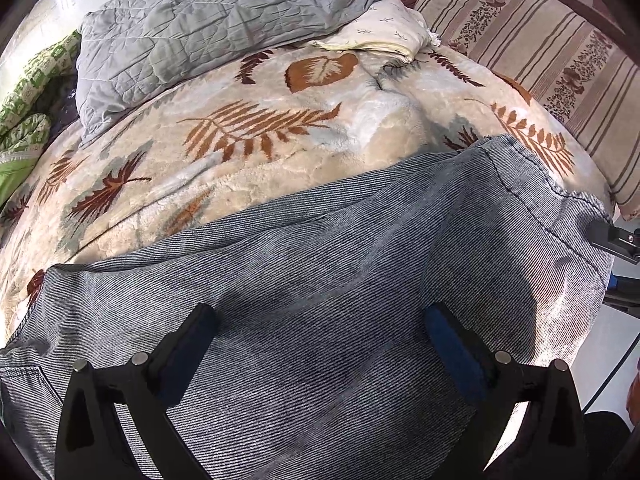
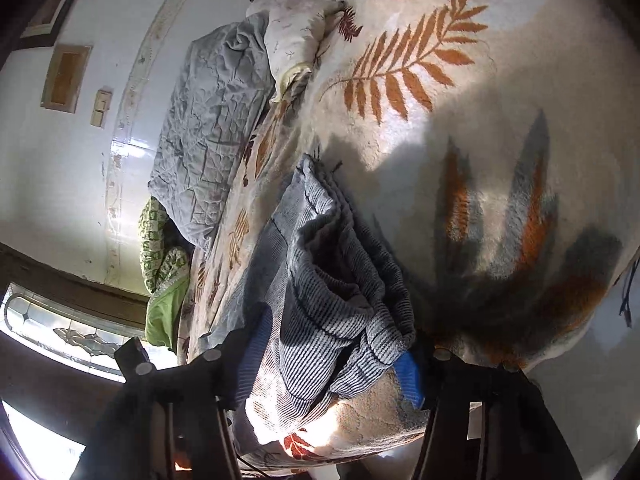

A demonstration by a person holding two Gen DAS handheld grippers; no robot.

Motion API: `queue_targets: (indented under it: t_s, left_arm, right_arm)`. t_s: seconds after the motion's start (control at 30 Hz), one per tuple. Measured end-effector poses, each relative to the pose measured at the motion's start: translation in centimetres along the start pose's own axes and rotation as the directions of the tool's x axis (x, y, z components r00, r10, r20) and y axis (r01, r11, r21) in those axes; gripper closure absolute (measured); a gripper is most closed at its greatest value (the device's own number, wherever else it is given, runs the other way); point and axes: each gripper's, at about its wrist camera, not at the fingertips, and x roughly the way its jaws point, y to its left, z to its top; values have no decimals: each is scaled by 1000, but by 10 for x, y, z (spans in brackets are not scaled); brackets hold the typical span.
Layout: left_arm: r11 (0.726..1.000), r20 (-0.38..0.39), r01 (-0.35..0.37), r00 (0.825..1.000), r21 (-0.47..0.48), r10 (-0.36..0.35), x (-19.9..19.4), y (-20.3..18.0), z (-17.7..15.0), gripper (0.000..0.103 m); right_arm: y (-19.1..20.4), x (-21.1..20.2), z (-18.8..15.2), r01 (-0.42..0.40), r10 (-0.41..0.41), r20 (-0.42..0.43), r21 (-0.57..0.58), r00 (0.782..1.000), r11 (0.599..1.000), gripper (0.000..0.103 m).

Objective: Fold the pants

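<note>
Ribbed grey pants (image 1: pixel 320 264) spread flat, plush leaf-print blanket (image 1: pixel 248 168) beneath

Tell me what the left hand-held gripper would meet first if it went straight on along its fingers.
Most likely the grey ribbed pants spread on the leaf-patterned blanket. The left hand-held gripper points down at them with its jaws wide open and nothing between them. Depth is unclear, but only fabric lies in that line.
</note>
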Motion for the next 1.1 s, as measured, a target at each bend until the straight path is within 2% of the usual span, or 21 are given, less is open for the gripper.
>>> queue_targets:
  t_s: [0.2,0.33,0.43,0.57,0.73,0.83,0.97,1.1]
  left_arm:
    - [1000,16,-1,1000,-10,1,-1,0,-2,0]
    - [1000,-23,26,999,7,-26,-2,3,0,0]
    - [998,-47,67,997,17,-66,-7,9,-2,0]
    - [999,-49,39,998,-9,-39,-18,24,-9,0]
    - [998,-32,-22,999,-52,20,-38,52,-16,0]
    - [994,-12,-60,998,-95,59,-51,73,-16,0]
    - [981,-9,-105,994,-164,105,-62,105,-15,0]
    - [965,-17,-125,992,-231,125,-69,133,-14,0]
  right_arm:
    - [-8,1,2,-16,16,-20,19,1000,1000,46]
    - [-7,1,2,-18,18,-28,-2,999,1000,46]
    - [-3,1,1,18,-18,-21,-6,1000,1000,52]
    - [6,-3,0,74,-74,-1,-28,997,997,71]
    - [41,-16,-3,110,-102,64,-142,993,984,77]
    - [70,-16,-10,174,-157,92,-238,983,956,78]
    - [109,-13,-23,192,-163,111,-345,980,919,78]
    - [146,-2,-40,191,-168,91,-446,982,874,78]
